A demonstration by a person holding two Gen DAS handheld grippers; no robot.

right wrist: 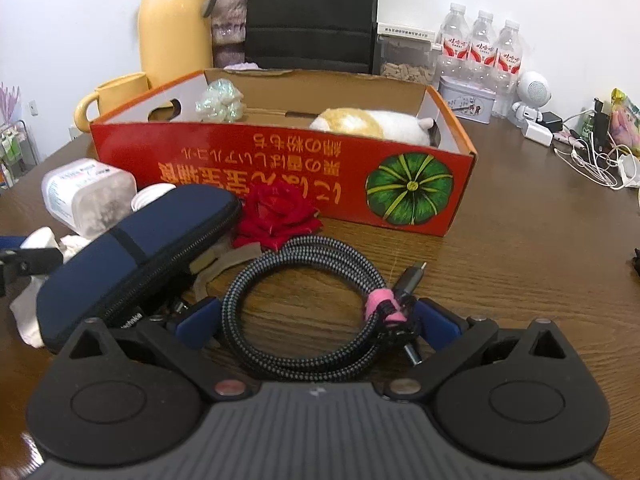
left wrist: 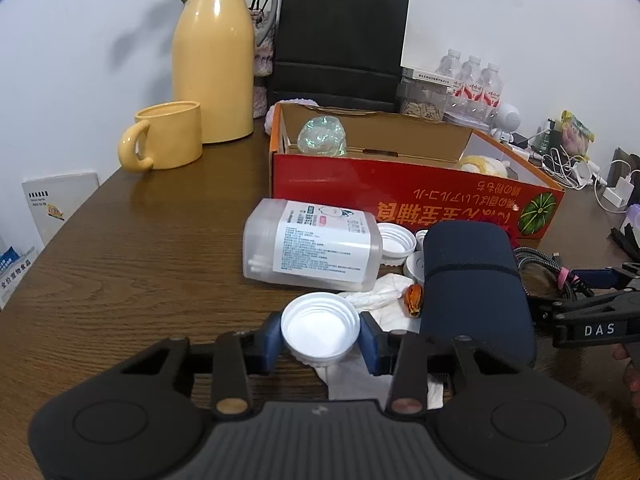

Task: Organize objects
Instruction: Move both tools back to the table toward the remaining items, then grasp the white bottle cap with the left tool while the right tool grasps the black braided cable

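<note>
My left gripper (left wrist: 321, 334) is shut on a white plastic lid (left wrist: 320, 330), held just above crumpled tissue (left wrist: 380, 300) on the wooden table. My right gripper (right wrist: 316, 318) is open, its blue fingers on either side of a coiled braided cable (right wrist: 304, 300) with a pink tie (right wrist: 382, 304); it also shows at the right of the left wrist view (left wrist: 588, 320). A navy zip case (left wrist: 476, 284) (right wrist: 136, 256) lies between the grippers. A clear cotton-swab box (left wrist: 316, 248) (right wrist: 86, 194) lies on its side. The red cardboard box (left wrist: 400, 188) (right wrist: 280, 160) holds an iridescent ball (right wrist: 220, 100) and a plush toy (right wrist: 376, 122).
A red fabric rose (right wrist: 278, 216) lies by the box. More white lids (left wrist: 394, 242) sit behind the case. A yellow mug (left wrist: 168, 140), yellow thermos (left wrist: 214, 56), black bag (left wrist: 340, 44), water bottles (right wrist: 480, 44), tin (right wrist: 466, 102) and chargers with cables (right wrist: 588, 152) line the back.
</note>
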